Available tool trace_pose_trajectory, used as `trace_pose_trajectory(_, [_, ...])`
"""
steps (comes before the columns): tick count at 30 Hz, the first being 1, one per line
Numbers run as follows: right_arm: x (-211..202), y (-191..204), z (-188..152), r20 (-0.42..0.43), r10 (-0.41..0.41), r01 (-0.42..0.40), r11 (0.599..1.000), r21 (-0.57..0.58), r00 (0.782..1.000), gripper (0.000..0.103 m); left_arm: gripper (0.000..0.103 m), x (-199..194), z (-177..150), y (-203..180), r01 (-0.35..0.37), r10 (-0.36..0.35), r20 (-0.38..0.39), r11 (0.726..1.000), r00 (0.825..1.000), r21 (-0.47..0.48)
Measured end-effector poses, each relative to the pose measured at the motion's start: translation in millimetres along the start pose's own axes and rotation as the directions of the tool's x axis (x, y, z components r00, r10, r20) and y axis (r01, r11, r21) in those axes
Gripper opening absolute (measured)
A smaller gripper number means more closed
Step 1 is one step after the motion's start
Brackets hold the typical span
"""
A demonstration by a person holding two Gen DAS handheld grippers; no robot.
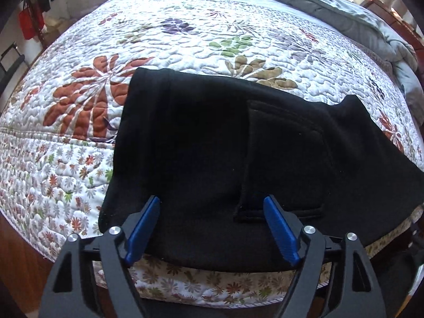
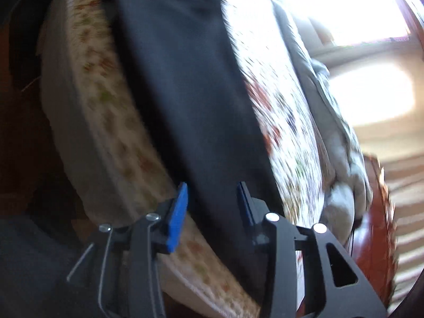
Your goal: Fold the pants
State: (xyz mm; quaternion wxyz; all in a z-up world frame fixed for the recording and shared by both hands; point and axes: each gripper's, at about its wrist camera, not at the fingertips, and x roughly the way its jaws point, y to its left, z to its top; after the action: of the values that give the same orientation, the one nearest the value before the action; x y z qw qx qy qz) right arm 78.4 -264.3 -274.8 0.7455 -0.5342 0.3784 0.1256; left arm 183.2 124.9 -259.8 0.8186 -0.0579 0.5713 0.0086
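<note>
The black pants (image 1: 212, 143) lie folded along the bed's (image 1: 53, 180) near edge, long axis parallel to it. The left gripper (image 1: 212, 228) hangs spread above them; the right gripper (image 2: 212, 209) stands part-open, gripping nothing.

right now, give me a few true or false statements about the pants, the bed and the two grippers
1. The pants are black. True.
2. The pants lie on a bare wooden floor. False: they lie on a flowered quilt on the bed, near its edge.
3. The left gripper is clamped on the pants. False: its jaws stand apart and its pads press on nothing.
4. A grey blanket lies bunched at the far side of the bed. True.
5. A patch pocket shows on the pants. True.
6. The right gripper holds a shirt. False: its jaws stand apart over the pants, holding nothing.
</note>
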Motion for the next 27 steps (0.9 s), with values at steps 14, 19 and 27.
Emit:
trace_pose_trajectory(14, [65.5, -30.8, -90.6, -0.213, 0.01, -0.021, 0.999, -0.047, 0.977, 0.012, 0.086, 2.1, 5.1, 0.8, -0.014, 0.014, -0.006, 1.0, 1.0, -0.024])
trace_pose_trajectory(19, [55.5, -43.7, -111.7, -0.213, -0.001, 0.03, 0.991, 0.131, 0.977, 0.036, 0.087, 4.7, 5.0, 0.8, -0.015, 0.015, -0.01, 1.0, 1.0, -0.016])
trace_pose_trajectory(27, [66.4, -156.6, -317.9, 0.277, 0.205, -0.194, -0.349, 0.917, 0.939, 0.044, 0.09, 5.5, 4.8, -0.3, -0.011, 0.011, -0.003, 1.0, 1.0, -0.027])
